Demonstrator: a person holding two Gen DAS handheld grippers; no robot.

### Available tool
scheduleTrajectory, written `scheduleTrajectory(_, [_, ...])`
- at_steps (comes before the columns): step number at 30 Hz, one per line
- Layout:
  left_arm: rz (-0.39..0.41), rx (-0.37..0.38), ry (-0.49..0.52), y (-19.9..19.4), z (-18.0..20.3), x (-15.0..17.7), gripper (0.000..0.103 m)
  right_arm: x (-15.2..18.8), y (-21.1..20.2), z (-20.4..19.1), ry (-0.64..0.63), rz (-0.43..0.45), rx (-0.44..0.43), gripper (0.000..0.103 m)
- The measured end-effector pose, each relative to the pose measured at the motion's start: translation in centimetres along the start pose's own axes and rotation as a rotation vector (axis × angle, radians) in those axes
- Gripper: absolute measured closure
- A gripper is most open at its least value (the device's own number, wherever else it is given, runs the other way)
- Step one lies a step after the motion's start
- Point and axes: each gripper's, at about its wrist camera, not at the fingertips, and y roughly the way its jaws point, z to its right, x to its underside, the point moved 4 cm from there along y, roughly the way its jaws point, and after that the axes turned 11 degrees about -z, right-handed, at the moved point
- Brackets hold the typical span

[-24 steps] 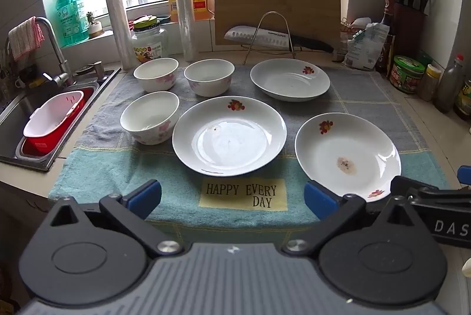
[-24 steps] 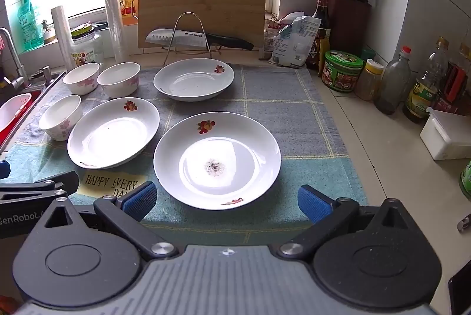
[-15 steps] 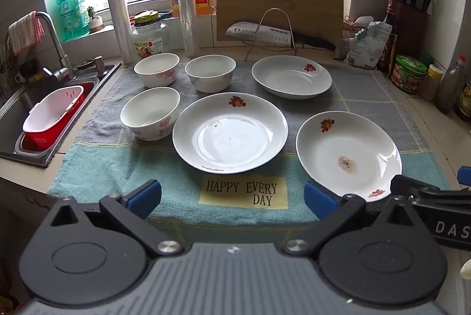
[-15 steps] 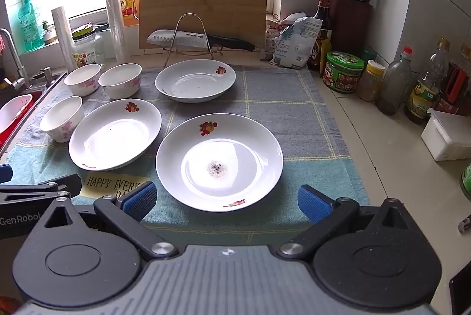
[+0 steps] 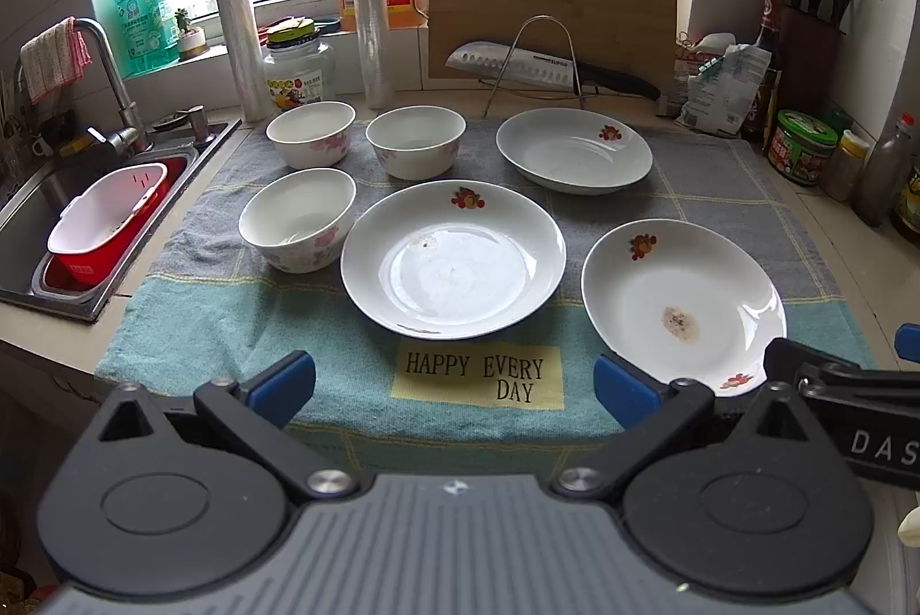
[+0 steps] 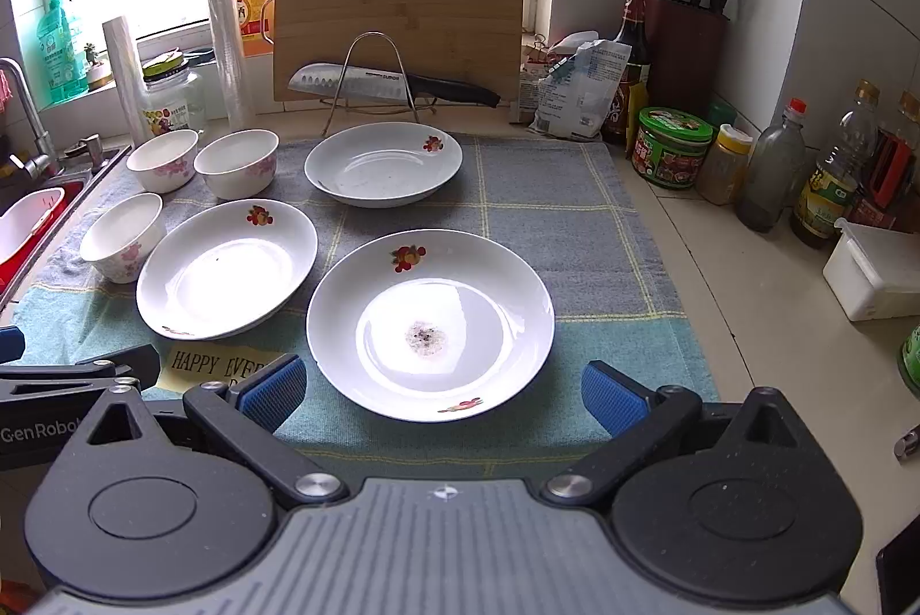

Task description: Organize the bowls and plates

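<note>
On the towel (image 5: 190, 316) covering the tabletop, three plates and three bowls are laid out singly. The stained plate (image 6: 430, 324) is positioned directly ahead of the right gripper (image 6: 440, 393), nearer than the left gripper (image 5: 454, 385). Both jaws are held wide, and nothing is gripped.

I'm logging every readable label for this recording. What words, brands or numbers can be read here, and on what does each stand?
"HAPPY EVERY DAY": yellow patch on the towel.
"SUPOR": blade of the knife on the wire stand.
"DAS", cut off at the frame edge: right gripper, seen from the left wrist.
"GenRobo", cut off: left gripper, seen from the right wrist.
Labels on the jars, bottles and bag: too small or blurred to read.
</note>
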Motion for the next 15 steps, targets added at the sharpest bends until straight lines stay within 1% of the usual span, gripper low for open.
scheduleTrajectory(15, [0.000,-0.004,-0.002,-0.10,-0.20,0.00,0.001,-0.18,-0.08,-0.10,-0.003,0.007,0.001,0.000])
